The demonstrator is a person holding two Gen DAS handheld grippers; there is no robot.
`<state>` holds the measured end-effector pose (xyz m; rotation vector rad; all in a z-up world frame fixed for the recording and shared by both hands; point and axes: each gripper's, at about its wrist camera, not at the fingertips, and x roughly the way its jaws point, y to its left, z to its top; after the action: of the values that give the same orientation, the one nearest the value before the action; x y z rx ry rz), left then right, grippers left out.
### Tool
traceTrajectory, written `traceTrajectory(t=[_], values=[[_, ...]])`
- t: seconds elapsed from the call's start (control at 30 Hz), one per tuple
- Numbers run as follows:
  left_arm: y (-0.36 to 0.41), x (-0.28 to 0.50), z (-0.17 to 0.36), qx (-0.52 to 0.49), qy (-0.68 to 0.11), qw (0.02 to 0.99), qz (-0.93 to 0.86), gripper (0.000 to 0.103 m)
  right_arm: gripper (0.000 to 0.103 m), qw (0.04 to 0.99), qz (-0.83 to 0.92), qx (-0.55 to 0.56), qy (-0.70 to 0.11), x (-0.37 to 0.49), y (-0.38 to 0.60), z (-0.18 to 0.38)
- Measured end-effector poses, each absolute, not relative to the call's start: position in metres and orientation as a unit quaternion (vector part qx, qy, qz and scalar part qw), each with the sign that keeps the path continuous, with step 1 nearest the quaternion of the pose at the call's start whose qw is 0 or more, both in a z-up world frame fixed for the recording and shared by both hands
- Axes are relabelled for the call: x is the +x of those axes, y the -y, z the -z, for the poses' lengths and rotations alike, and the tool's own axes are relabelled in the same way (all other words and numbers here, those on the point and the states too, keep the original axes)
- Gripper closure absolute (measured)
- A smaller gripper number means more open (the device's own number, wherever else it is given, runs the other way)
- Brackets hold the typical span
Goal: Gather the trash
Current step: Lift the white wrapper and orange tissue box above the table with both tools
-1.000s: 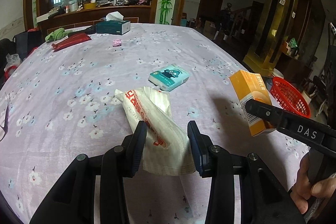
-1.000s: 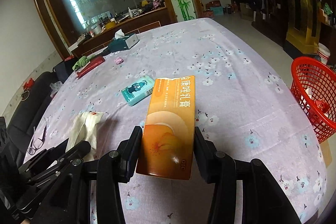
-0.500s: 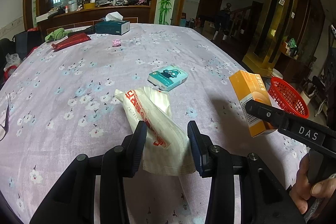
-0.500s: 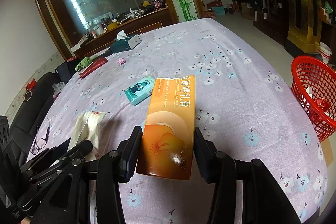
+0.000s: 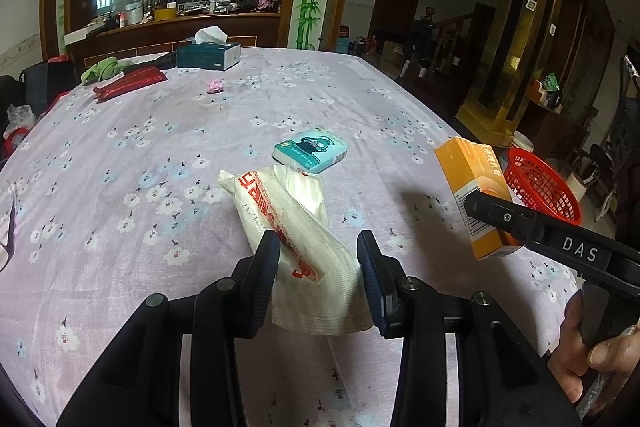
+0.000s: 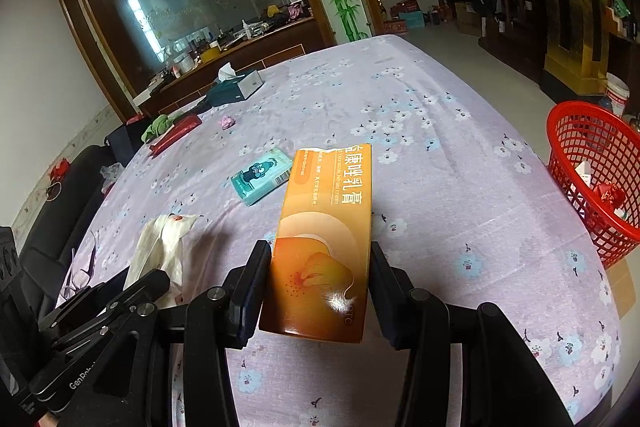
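Observation:
A white wrapper with red print (image 5: 288,219) sticks out forward from my left gripper (image 5: 318,247), which is shut on its near end just above the flowered tablecloth. The right gripper (image 6: 320,255) is shut on an orange carton (image 6: 328,227) with white characters, held flat over the table. In the left wrist view the same orange carton (image 5: 468,187) hangs to the right, in front of a red mesh basket (image 5: 540,187). That red basket (image 6: 592,171) stands on the floor past the table's right edge, with some scraps inside.
A teal tissue pack (image 5: 310,149) lies mid-table ahead of both grippers. Farther back are a small pink scrap (image 5: 215,85), a red pouch (image 5: 132,83), a green cloth (image 5: 102,69) and a tissue box (image 5: 208,55). A hand (image 5: 588,351) holds the right gripper's handle.
Nearly nothing. Both grippers keep their hold on the wrapper and the carton, and the views have drifted only slightly.

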<state>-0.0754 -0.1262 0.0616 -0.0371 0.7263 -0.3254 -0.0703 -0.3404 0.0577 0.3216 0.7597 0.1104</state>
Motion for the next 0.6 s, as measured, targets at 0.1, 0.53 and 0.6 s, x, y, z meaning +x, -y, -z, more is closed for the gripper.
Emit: traceTrajectory(t=[0.1,0.53,0.6], values=[[0.130,-0.075,-0.064,-0.021,-0.356,0.919,0.166,0.064,0.052,0.915,-0.054,0.163,-0.366,-0.072,0.347,-0.059],[0.159,-0.073,-0.080,-0.028,-0.365,0.902,0.227,0.064,0.052,0.913,-0.037,0.211,-0.349,-0.085,0.397,-0.069],[0.164,-0.073,-0.081,-0.028,-0.366,0.901,0.233,0.064,0.052,0.912,-0.035,0.216,-0.346,-0.087,0.403,-0.070]])
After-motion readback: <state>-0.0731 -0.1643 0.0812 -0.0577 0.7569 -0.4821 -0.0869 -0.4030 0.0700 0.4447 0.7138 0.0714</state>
